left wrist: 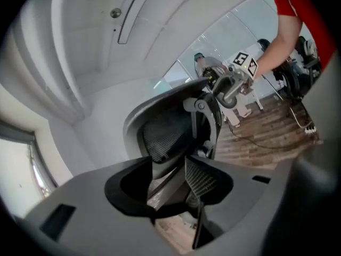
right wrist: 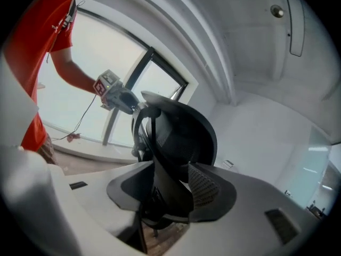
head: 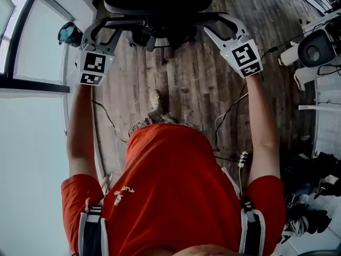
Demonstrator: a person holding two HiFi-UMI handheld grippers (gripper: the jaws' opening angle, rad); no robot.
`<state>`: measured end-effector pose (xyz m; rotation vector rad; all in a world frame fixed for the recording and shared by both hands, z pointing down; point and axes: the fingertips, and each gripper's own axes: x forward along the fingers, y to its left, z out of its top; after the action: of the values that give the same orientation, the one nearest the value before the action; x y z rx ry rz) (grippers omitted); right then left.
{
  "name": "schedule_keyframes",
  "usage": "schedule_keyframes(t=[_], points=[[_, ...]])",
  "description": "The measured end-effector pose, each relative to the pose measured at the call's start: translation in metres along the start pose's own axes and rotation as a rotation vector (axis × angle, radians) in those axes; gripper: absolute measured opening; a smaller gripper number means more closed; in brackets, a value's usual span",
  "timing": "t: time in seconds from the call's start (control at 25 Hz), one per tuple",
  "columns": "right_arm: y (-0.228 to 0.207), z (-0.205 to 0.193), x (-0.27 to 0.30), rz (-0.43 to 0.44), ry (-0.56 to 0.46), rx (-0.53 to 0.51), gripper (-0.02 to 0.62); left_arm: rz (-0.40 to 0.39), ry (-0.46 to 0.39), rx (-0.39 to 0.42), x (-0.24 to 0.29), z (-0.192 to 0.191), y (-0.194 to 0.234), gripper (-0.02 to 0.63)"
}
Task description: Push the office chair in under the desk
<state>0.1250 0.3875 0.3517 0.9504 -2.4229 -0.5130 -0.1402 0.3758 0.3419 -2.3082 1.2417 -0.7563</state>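
Both tools are clamped on the office chair (head: 160, 7). The left hand-held gripper (head: 109, 33) has its jaws closed on a bar of the chair's back frame, and the right hand-held gripper (head: 224, 28) has its jaws closed on a black strut at the other side of the back. In the left gripper view the left hand-held gripper (left wrist: 170, 175) pinches the frame below the mesh backrest. In the right gripper view the right hand-held gripper (right wrist: 170, 191) holds the dark strut upright between its pads. The chair stands on the wooden floor (head: 197, 84) at the far side, in front of the person, whose red shirt (head: 176, 185) fills the near part. A black cable (head: 229, 111) trails over the boards to the right. A window (head: 32, 36) runs along the left.
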Motion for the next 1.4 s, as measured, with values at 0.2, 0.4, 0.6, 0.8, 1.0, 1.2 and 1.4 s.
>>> schedule_keyframes(t=[0.2, 0.4, 0.6, 0.8, 1.0, 1.2, 1.4], points=[[-0.016, -0.040, 0.019, 0.065, 0.159, -0.084, 0.248, -0.067, 0.142, 0.155, 0.019, -0.036, 0.011, 0.224], [-0.027, -0.079, 0.039, 0.130, 0.312, -0.169, 0.261, -0.160, 0.277, 0.267, 0.040, -0.074, 0.014, 0.248], [-0.032, -0.103, 0.060, 0.207, 0.413, -0.229, 0.267, -0.237, 0.350, 0.349, 0.059, -0.094, 0.013, 0.250], [-0.028, -0.119, 0.079, 0.281, 0.481, -0.294, 0.267, -0.292, 0.401, 0.431, 0.076, -0.115, 0.011, 0.250], [-0.024, -0.132, 0.092, 0.344, 0.521, -0.322, 0.266, -0.318, 0.430, 0.492, 0.093, -0.125, 0.008, 0.245], [-0.019, -0.144, 0.103, 0.380, 0.534, -0.396, 0.194, -0.327, 0.401, 0.552, 0.105, -0.127, 0.003, 0.143], [-0.022, -0.144, 0.105, 0.382, 0.506, -0.465, 0.146, -0.326, 0.380, 0.620, 0.109, -0.133, 0.004, 0.114]])
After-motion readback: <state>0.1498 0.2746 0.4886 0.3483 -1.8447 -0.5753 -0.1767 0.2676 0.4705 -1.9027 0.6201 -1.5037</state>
